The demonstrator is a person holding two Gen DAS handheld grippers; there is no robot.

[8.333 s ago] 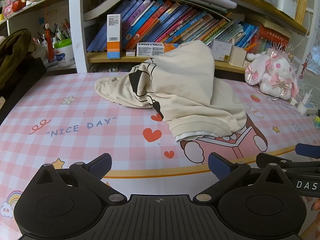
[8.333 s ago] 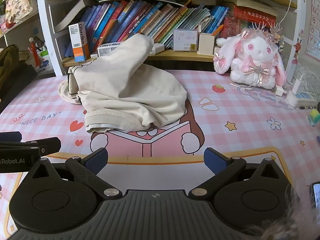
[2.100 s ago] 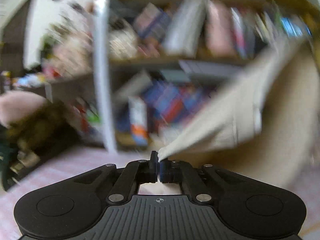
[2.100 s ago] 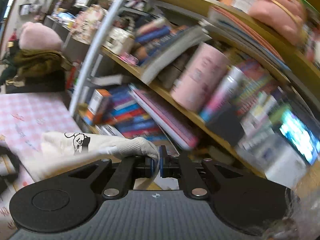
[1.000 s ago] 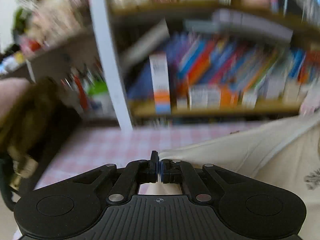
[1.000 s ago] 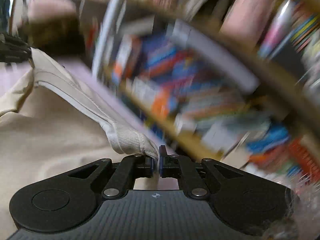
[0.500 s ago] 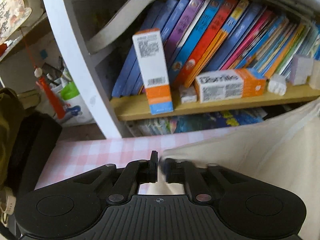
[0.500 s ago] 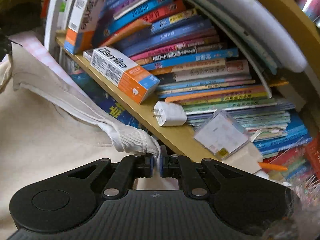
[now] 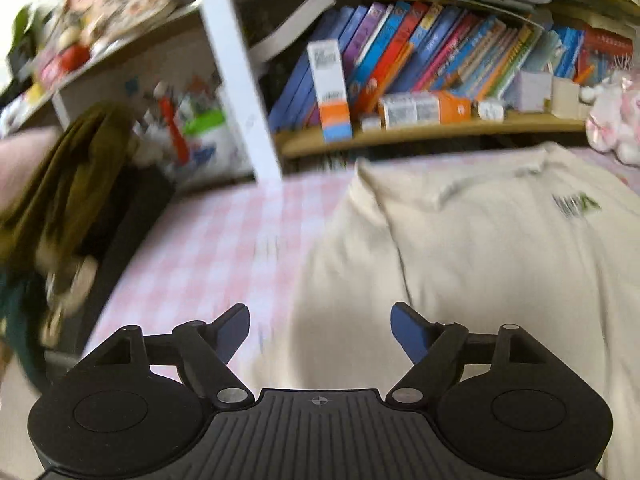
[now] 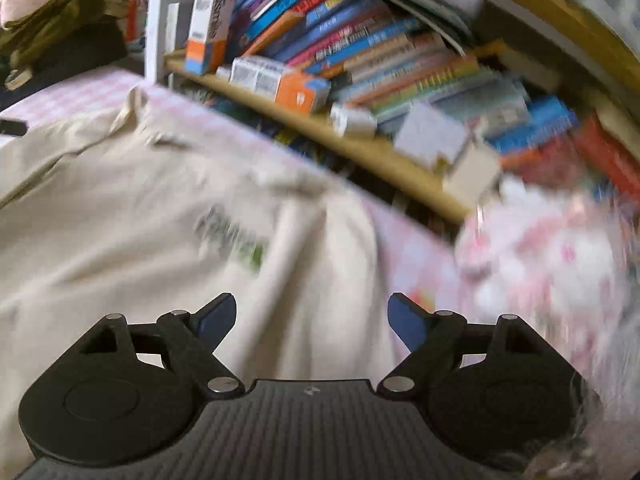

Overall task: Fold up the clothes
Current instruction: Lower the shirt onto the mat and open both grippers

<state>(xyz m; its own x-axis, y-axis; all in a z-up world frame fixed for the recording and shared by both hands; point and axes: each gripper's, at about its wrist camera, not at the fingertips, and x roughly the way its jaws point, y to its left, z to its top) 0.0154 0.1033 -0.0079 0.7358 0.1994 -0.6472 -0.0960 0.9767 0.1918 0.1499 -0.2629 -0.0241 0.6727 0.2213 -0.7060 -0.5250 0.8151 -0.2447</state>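
Note:
A cream sweatshirt (image 9: 480, 248) lies spread flat on the pink checked table mat (image 9: 224, 248), neckline toward the bookshelf, with a small dark and green print (image 9: 574, 204) on its chest. My left gripper (image 9: 320, 332) hangs open above the garment's left edge with nothing between its fingers. In the right wrist view the same sweatshirt (image 10: 140, 208) fills the left and middle. My right gripper (image 10: 312, 320) is open over its right side, near the cloth's edge, and holds nothing. Both views are motion-blurred.
A bookshelf (image 9: 420, 136) with leaning books and small boxes runs along the table's far edge. A pink and white plush rabbit (image 10: 552, 264) sits at the back right. Dark olive clothing (image 9: 72, 184) is piled at the left edge beside a white shelf post (image 9: 236, 80).
Both grippers have let go of the sweatshirt and opened wide. The garment, held up by its shoulders a moment ago, now lies flat on the mat, and both grippers have drawn back.

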